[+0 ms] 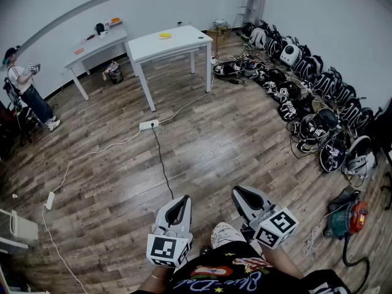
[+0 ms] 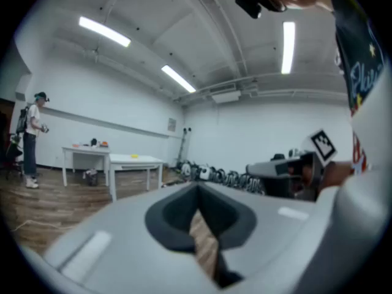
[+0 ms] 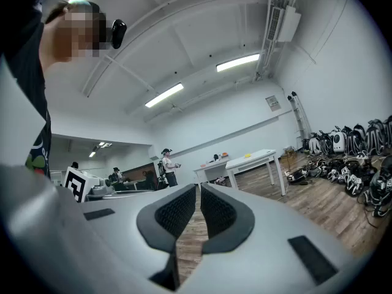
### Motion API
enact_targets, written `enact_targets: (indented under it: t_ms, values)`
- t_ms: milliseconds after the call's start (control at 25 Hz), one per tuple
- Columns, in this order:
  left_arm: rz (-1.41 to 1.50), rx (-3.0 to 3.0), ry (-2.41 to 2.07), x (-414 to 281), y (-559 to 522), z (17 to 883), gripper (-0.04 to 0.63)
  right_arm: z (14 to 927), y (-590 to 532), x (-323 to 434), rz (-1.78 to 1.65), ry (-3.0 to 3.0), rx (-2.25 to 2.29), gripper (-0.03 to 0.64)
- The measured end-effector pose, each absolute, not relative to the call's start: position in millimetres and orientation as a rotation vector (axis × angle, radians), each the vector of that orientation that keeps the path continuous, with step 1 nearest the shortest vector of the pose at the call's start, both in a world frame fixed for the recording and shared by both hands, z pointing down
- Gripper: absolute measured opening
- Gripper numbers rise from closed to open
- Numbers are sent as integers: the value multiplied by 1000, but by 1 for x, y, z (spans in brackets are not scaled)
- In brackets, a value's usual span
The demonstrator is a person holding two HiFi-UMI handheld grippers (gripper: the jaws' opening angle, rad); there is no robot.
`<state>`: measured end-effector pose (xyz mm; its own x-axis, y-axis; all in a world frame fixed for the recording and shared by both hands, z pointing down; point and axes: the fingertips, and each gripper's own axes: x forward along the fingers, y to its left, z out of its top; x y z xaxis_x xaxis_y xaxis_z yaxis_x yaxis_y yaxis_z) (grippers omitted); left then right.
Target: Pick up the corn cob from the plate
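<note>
A small yellow thing (image 1: 165, 35), too far off to tell corn from plate, lies on the white table (image 1: 177, 43) across the room. It also shows as a yellow speck (image 2: 135, 157) in the left gripper view and as a yellow speck (image 3: 247, 155) in the right gripper view. My left gripper (image 1: 182, 201) is held low near my body and points level toward the room, its jaws shut with nothing between them. My right gripper (image 1: 240, 193) hangs beside it, also shut and empty. The left gripper (image 2: 197, 196) and right gripper (image 3: 199, 190) each show only a thin slit of floor between their pads.
A second white table (image 1: 98, 45) stands left of the first. A person (image 1: 27, 90) stands at the far left. Backpacks (image 1: 306, 97) line the right wall. A power strip (image 1: 149, 125) and cables lie on the wooden floor. A red vacuum (image 1: 350, 218) sits at my right.
</note>
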<state>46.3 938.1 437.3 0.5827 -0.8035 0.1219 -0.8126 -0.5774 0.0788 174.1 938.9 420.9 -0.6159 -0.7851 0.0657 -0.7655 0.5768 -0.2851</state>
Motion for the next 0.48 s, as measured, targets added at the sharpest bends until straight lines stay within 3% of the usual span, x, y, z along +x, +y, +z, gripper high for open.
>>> enact_targets:
  t_ms: [480]
  values:
    - [146, 2649, -1559, 53, 728, 418, -2, 403, 714, 218, -350, 2669, -1253, 15]
